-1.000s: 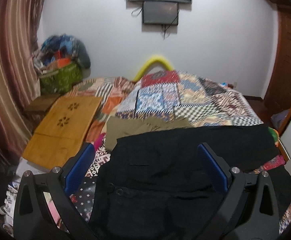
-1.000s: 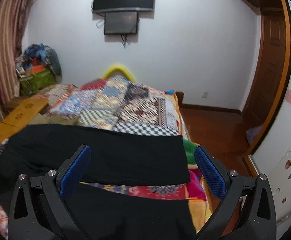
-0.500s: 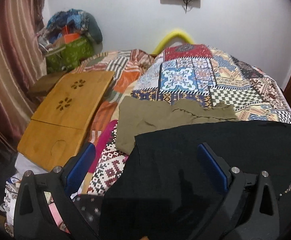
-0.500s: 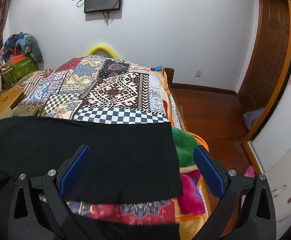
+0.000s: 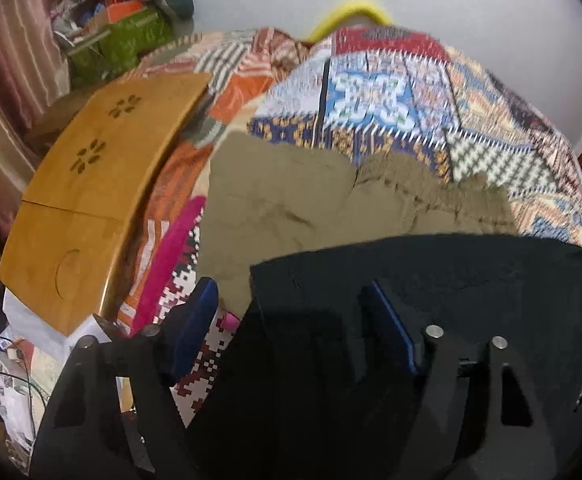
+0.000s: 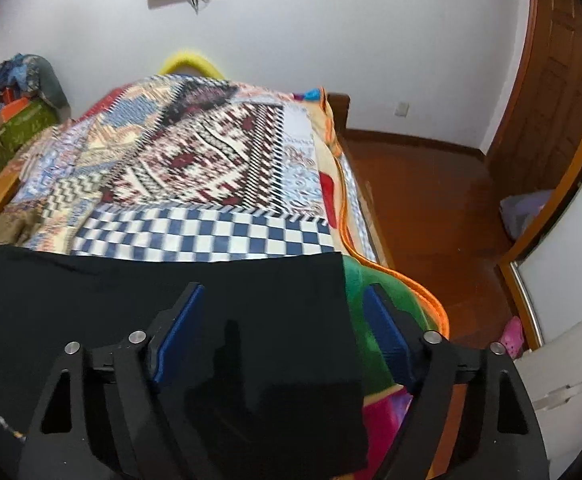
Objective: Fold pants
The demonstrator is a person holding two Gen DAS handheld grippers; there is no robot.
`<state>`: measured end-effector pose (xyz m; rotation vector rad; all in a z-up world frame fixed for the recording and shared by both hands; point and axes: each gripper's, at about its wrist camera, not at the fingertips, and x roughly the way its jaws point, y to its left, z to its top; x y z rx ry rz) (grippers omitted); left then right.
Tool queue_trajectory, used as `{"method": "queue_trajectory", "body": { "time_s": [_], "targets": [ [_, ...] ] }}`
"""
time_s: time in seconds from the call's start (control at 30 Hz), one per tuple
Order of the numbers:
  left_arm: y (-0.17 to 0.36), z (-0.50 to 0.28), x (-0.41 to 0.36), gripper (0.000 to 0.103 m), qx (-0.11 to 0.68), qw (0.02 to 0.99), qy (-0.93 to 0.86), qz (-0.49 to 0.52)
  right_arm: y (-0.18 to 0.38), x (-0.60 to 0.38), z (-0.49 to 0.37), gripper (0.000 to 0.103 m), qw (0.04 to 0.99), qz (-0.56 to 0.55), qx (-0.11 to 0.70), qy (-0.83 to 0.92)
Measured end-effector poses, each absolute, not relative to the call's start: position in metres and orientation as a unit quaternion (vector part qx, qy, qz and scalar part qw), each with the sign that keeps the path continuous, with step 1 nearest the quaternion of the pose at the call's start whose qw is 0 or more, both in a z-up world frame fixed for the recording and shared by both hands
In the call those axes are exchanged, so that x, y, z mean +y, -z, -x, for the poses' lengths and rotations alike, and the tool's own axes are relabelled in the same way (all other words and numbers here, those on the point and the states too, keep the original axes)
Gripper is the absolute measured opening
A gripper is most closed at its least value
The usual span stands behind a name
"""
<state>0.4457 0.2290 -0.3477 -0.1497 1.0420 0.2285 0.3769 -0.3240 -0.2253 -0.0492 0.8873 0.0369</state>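
Left wrist view: left gripper [image 5: 291,316] over black pants [image 5: 471,276] spread across patchwork bedspread [image 5: 391,92]; jaws closing, wide gap remains, pants' left edge between blue pads [image 5: 195,320], not yet pressed. Olive garment [image 5: 291,196] lies just beyond pants. Wooden lap table [image 5: 91,184] at bed's left. Right wrist view: right gripper [image 6: 283,328] over pants' right end [image 6: 171,280]; jaws closing, fabric edge between pads, no clamp visible.

Even indoor light, motion blur across the patterned quilt [image 5: 391,92] — fisheye bending, dark vignetted corners.
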Motion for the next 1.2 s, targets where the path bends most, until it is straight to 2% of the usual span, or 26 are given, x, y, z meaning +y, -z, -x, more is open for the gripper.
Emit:
{"method": "queue_trajectory", "body": {
  "time_s": [0.07,0.17,0.23,0.37,0.43,0.5,0.6,0.73,0.87,0.93,0.97,1.0,1.13,1.17,1.2],
  "targets": [
    [0.353,-0.448,0.229,0.074,0.501,0.856,-0.101,0.077,0.232,-0.329,-0.382,0.075,0.899,0.020,0.437,-0.016],
    [0.357,-0.451,0.231,0.072,0.504,0.854,-0.090,0.091,0.240,-0.333,-0.390,0.064,0.893,0.014,0.449,-0.016],
    [0.361,-0.453,0.235,0.061,0.511,0.848,-0.070,0.118,0.247,-0.334,-0.394,0.058,0.886,0.013,0.464,-0.021],
    [0.365,-0.456,0.238,0.051,0.516,0.841,-0.055,0.149,0.257,-0.338,-0.403,0.029,0.875,0.002,0.484,-0.021],
    [0.363,-0.455,0.235,0.040,0.513,0.845,-0.050,0.144,0.258,-0.339,-0.403,0.022,0.876,0.000,0.482,-0.014],
    [0.362,-0.454,0.231,0.036,0.512,0.847,-0.052,0.134,0.255,-0.341,-0.401,0.009,0.880,-0.002,0.475,-0.012],
    [0.358,-0.455,0.229,0.022,0.514,0.847,-0.055,0.121,0.248,-0.348,-0.400,0.006,0.884,-0.019,0.467,-0.011],
    [0.349,-0.450,0.237,0.014,0.504,0.851,-0.048,0.139,0.231,-0.350,-0.401,0.006,0.895,-0.024,0.446,-0.009],
    [0.341,-0.446,0.238,0.014,0.495,0.856,-0.050,0.140,0.221,-0.352,-0.403,0.008,0.900,-0.009,0.436,0.008],
    [0.341,-0.448,0.236,0.014,0.497,0.856,-0.052,0.132,0.225,-0.352,-0.408,0.034,0.894,0.003,0.448,0.012],
    [0.343,-0.449,0.234,0.014,0.500,0.855,-0.053,0.128,0.229,-0.353,-0.411,0.062,0.891,0.007,0.454,0.012],
    [0.345,-0.450,0.233,0.014,0.503,0.854,-0.054,0.123,0.233,-0.352,-0.412,0.069,0.892,0.010,0.452,0.014],
    [0.354,-0.454,0.229,0.014,0.512,0.849,-0.060,0.115,0.248,-0.346,-0.419,0.067,0.891,0.028,0.452,0.007],
    [0.356,-0.455,0.229,0.014,0.515,0.848,-0.061,0.113,0.251,-0.346,-0.421,0.063,0.890,0.025,0.456,0.005],
    [0.358,-0.455,0.229,0.014,0.517,0.846,-0.063,0.112,0.255,-0.345,-0.424,0.052,0.887,0.020,0.461,0.001]
  ]
}}
